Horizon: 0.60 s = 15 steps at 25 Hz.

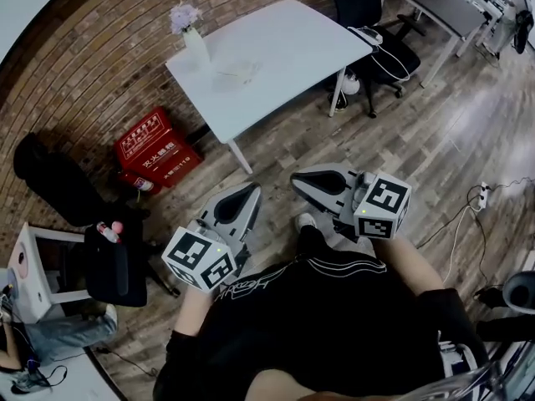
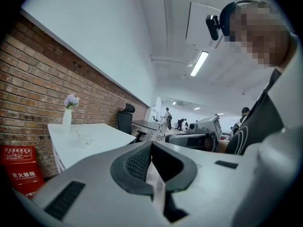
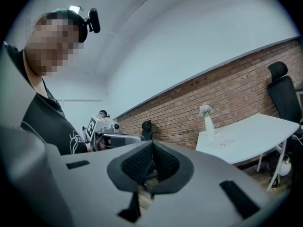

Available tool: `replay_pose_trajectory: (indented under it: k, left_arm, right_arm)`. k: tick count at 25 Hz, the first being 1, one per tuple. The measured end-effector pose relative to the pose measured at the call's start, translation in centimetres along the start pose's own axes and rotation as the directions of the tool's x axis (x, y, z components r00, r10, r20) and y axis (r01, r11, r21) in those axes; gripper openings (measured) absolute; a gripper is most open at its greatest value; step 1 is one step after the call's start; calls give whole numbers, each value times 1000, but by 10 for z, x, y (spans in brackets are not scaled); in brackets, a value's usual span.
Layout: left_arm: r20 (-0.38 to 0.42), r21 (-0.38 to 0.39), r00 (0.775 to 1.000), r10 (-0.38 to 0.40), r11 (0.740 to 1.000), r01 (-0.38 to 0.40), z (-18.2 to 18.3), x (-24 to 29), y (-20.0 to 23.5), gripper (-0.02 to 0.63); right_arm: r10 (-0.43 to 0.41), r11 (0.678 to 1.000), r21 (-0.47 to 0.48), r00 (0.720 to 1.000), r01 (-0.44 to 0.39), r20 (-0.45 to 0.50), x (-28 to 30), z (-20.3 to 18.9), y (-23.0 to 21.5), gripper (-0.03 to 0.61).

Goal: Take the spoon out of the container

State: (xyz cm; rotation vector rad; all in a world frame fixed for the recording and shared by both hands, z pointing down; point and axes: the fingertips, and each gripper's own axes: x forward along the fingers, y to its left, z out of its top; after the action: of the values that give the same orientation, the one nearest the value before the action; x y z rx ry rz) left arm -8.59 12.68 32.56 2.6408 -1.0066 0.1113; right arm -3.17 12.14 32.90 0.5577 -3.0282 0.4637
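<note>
- The left gripper (image 1: 249, 192) is held in front of the person (image 1: 334, 324), over the wooden floor (image 1: 435, 140), with its tips pointing toward the white table (image 1: 292, 48)
- In the left gripper view its jaws are pressed together at the tips, with nothing between them
- The right gripper (image 1: 297, 179) is just beside it at about the same height, and it also points toward the table
- In the right gripper view its jaws are likewise together, and its ribbed pads (image 3: 137, 163) hold nothing
- Each gripper carries a cube with black and white squares at its rear end, close to the person's black top
- The small clear container (image 2: 85, 141) stands on the table near its middle, well apart from both grippers
- A thin handle leans out of the container's top; this is the spoon (image 2: 77, 133), too small to make out more than that
- A white vase (image 1: 195, 47) with pale purple flowers stands upright near the container, on the side of the table next to the brick wall (image 1: 92, 65)
- A red box (image 1: 157, 150) sits on the floor against the wall, beside the table's near corner
- A black office chair (image 1: 372, 32) stands at the far side of the table
</note>
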Motion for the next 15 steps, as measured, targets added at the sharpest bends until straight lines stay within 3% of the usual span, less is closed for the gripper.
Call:
replay_pose_trajectory:
  k: [7,12,15]
  left_arm:
    - [35,-11,997,65,998,-65,43,108,63,5]
    - [112,-59,991,71,996,-65,68,154,91,5]
    - [93,-57,990,108,993,-103,69,167,113,5]
  right_arm:
    - [55,998,-26,998,-54,32,10,47,-124,-3]
    - [99,994,-45,994,-97,49,15,67,-182,-3]
    - [99,995,-34,994,-97,49,21,69,-208,-3]
